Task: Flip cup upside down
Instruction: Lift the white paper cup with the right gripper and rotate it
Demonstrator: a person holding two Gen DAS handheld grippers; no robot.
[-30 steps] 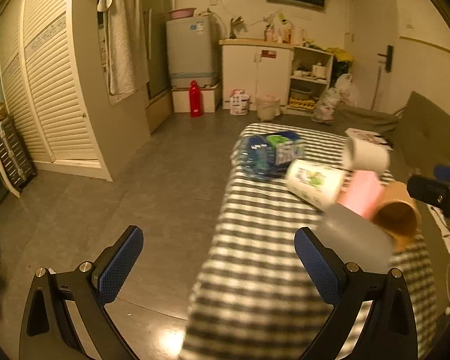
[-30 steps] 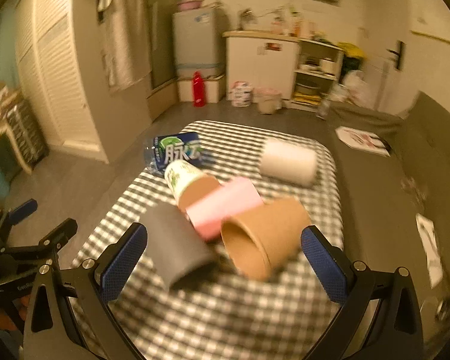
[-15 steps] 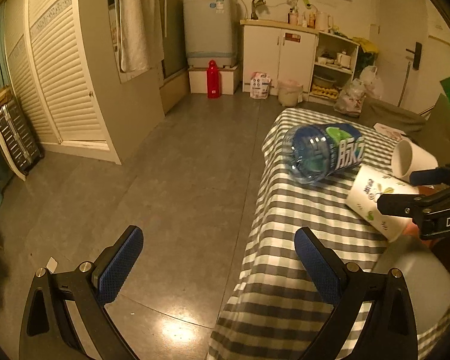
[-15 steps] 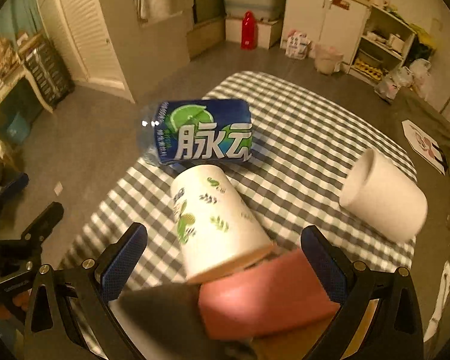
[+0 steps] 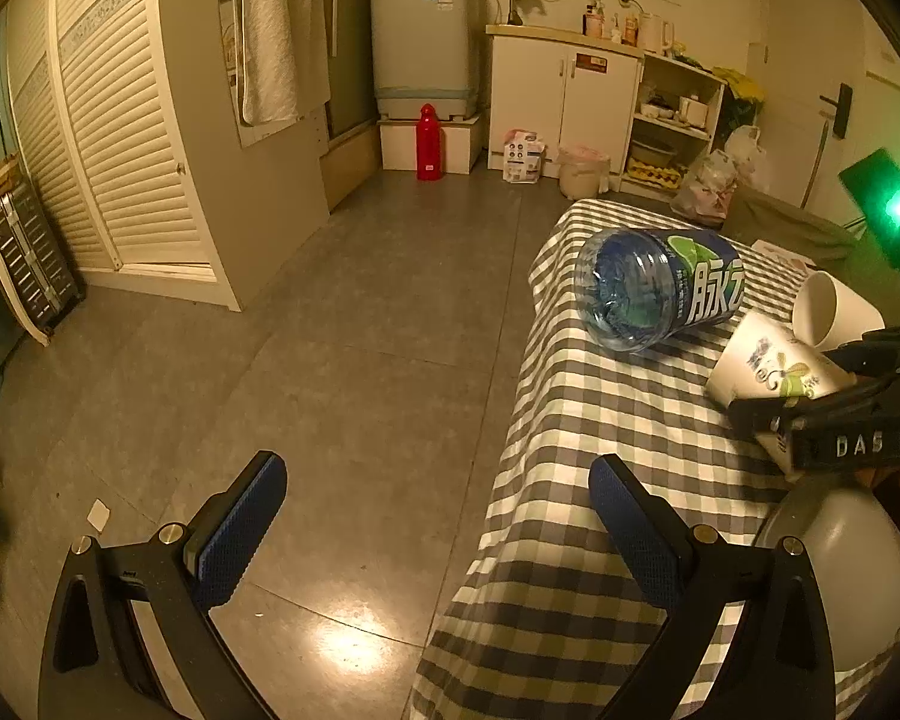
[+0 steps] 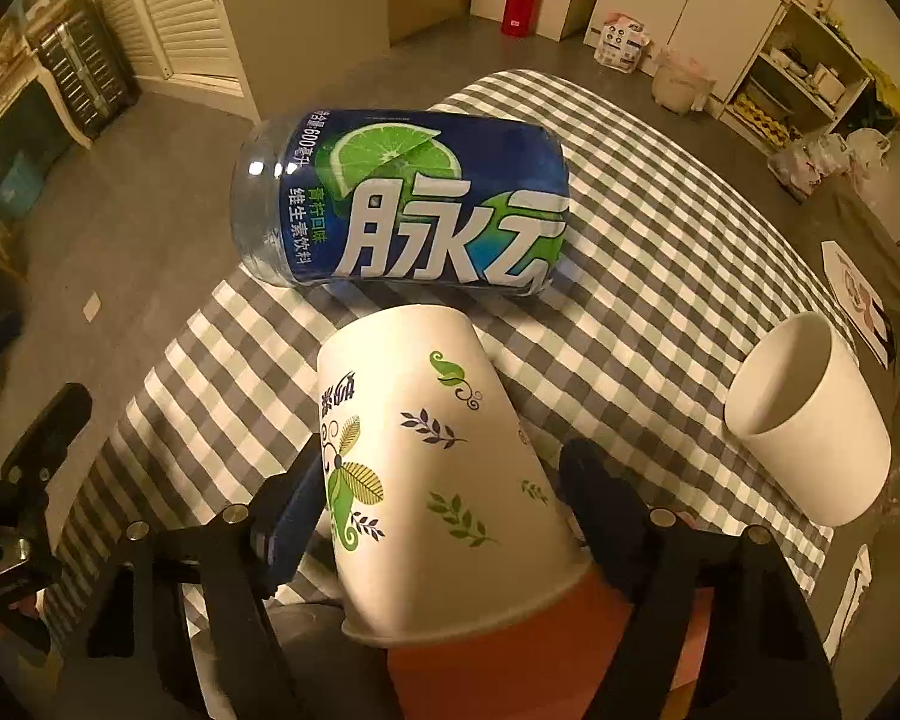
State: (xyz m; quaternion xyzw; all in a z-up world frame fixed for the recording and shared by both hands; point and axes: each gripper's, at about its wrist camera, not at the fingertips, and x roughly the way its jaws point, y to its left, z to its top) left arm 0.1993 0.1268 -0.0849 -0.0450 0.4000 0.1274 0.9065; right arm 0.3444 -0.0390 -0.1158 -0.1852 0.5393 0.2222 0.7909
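Observation:
A white paper cup with leaf prints (image 6: pixel 432 468) lies on its side on the checked tablecloth (image 6: pixel 660 252), base pointing away. My right gripper (image 6: pixel 444 486) has its two fingers closed against the cup's sides. The cup also shows in the left wrist view (image 5: pixel 774 372), with the right gripper (image 5: pixel 822 414) around it. My left gripper (image 5: pixel 432 522) is open and empty, held over the floor by the table's left edge.
A blue drink bottle (image 6: pixel 402 198) lies on its side just beyond the cup. A plain white cup (image 6: pixel 810 426) lies at the right. A grey cup (image 5: pixel 852 564) and a pink one (image 6: pixel 540 654) lie close under the right gripper. Cabinets and a red bottle (image 5: pixel 429 141) stand far off.
My right gripper has moved forward and down over the leaf-print cup and closed its fingers on it. The left gripper has stayed open and barely shifted.

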